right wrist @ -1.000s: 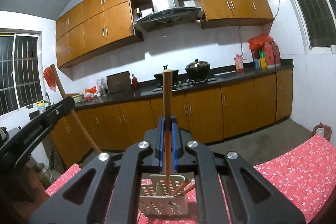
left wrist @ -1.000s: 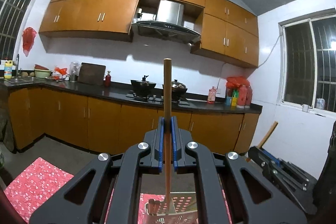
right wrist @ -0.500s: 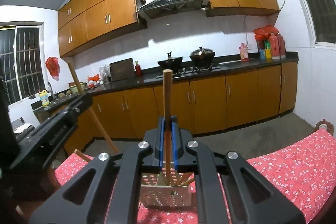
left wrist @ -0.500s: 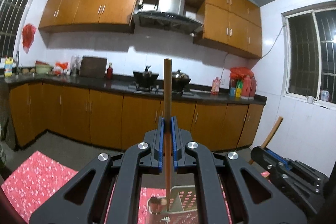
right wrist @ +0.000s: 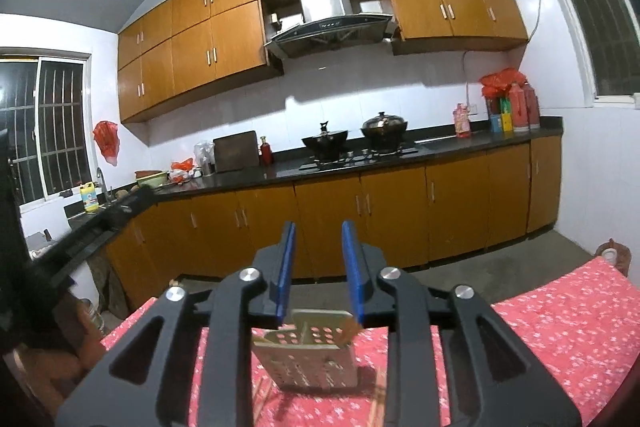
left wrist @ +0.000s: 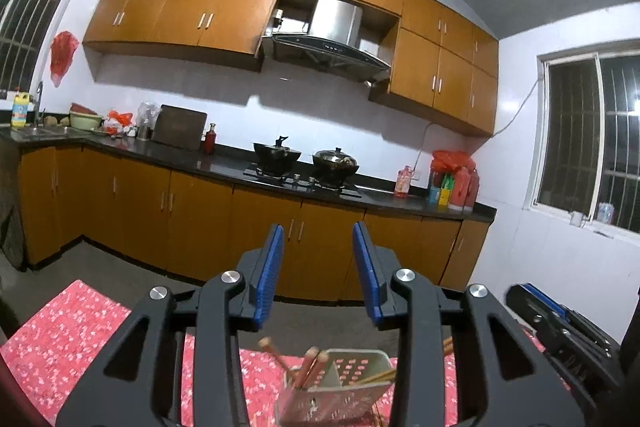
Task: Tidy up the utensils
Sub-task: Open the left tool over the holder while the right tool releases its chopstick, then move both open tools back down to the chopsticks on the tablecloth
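Note:
A pale perforated utensil holder (left wrist: 340, 387) stands on the red flowered tablecloth (left wrist: 72, 327) just below my left gripper (left wrist: 318, 275), which is open and empty. Several wooden chopsticks (left wrist: 310, 369) lean inside the holder. In the right wrist view the same holder (right wrist: 312, 355) sits below my right gripper (right wrist: 318, 267), also open and empty. The right gripper's body (left wrist: 560, 331) shows at the right edge of the left wrist view.
The tablecloth (right wrist: 560, 327) covers the table under both grippers. Beyond it are a grey floor, orange kitchen cabinets (left wrist: 200, 219) and a dark counter with two pots (left wrist: 334, 161). A small container (right wrist: 610, 255) stands at the table's far right corner.
Both grippers held a wooden chopstick upright over the holder; now both have opened and the chopsticks have dropped into the holder. Both views have tilted slightly.

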